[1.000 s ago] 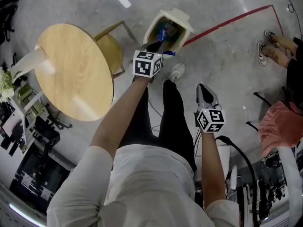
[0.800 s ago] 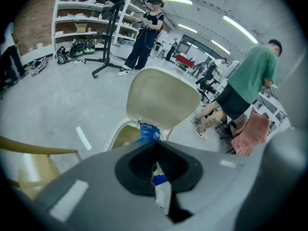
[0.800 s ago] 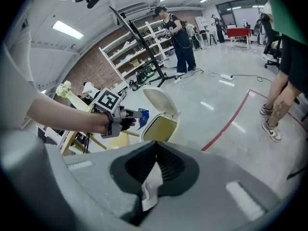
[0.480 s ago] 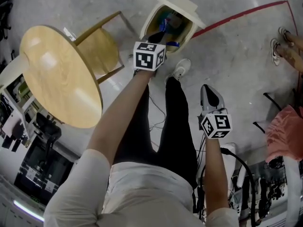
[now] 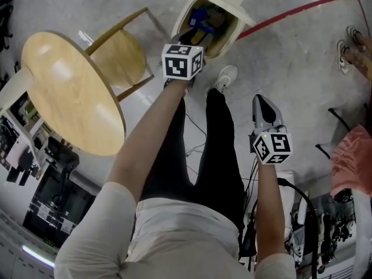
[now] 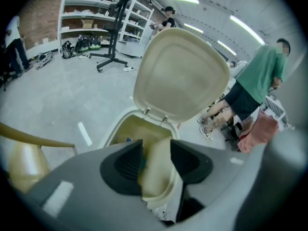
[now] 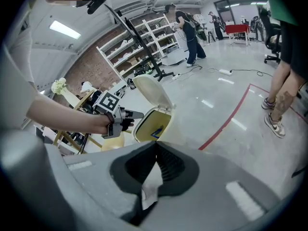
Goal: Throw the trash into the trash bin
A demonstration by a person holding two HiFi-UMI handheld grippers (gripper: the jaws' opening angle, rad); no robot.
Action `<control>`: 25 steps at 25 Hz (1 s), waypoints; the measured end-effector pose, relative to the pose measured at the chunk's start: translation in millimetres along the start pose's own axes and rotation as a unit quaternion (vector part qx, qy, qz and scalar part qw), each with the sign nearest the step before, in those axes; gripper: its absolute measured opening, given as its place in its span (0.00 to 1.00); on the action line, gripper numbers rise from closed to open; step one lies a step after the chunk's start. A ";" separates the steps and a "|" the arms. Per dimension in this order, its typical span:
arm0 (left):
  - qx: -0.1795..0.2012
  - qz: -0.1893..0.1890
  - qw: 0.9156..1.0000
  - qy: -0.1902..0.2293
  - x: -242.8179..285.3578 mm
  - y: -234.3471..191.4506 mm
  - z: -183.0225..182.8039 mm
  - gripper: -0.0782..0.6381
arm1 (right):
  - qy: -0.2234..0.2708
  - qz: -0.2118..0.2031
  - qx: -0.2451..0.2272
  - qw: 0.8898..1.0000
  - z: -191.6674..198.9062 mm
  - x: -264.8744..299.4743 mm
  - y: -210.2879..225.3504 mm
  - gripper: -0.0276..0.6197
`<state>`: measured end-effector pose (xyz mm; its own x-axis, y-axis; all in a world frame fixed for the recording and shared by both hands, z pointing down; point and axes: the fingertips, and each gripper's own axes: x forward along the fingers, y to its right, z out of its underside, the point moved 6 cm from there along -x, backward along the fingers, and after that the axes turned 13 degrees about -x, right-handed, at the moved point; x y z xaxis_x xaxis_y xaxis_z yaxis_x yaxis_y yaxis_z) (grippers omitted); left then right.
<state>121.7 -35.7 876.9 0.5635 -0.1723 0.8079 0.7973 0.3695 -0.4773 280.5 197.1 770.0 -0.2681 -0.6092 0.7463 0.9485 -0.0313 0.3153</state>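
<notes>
The cream trash bin (image 5: 231, 32) stands on the floor with its lid (image 6: 180, 76) up. Blue trash (image 5: 203, 17) lies inside. My left gripper (image 5: 189, 39) hangs over the bin's near rim. Its jaws have just been opening and stand apart in the left gripper view (image 6: 155, 150); between them I see only the bin's rim, no trash. My right gripper (image 5: 263, 102) is lower right, beside the person's leg and away from the bin. It is shut (image 7: 156, 147) on a white paper scrap (image 7: 147, 186). The right gripper view also shows the left gripper (image 7: 134, 115) at the bin (image 7: 153, 124).
A round wooden table (image 5: 70, 97) and a wooden chair (image 5: 119, 57) stand left of the bin. A red floor line (image 5: 290, 13) runs right from it. The person's white shoe (image 5: 225, 77) is near the bin. Bystanders' feet (image 5: 349, 48) and a green-shirted person (image 6: 260, 76) are right.
Both grippers have come down. The left gripper sank over the bin's mouth. The blue piece seen by its jaws earlier now lies inside the bin.
</notes>
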 end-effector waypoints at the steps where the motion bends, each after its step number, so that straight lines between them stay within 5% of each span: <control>1: 0.000 0.000 1.000 0.000 -2.8 1.6 0.9 0.38 | 0.001 0.000 -0.001 1.000 -1.8 -1.1 -0.4 0.04; 9: -0.005 0.007 1.000 -0.002 -43.2 15.5 11.1 0.39 | 0.007 0.004 -0.012 1.000 -20.1 -15.4 -17.3 0.04; 25: -0.001 0.039 0.999 0.019 -166.1 64.2 -2.8 0.23 | 0.048 0.010 -0.018 0.999 -73.1 -74.3 -81.1 0.04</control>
<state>79.9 14.1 711.0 0.6320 -0.1781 0.7543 0.7510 0.3813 -0.5392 235.8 187.0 646.1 -0.2330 -0.6834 0.6918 0.9594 -0.0455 0.2782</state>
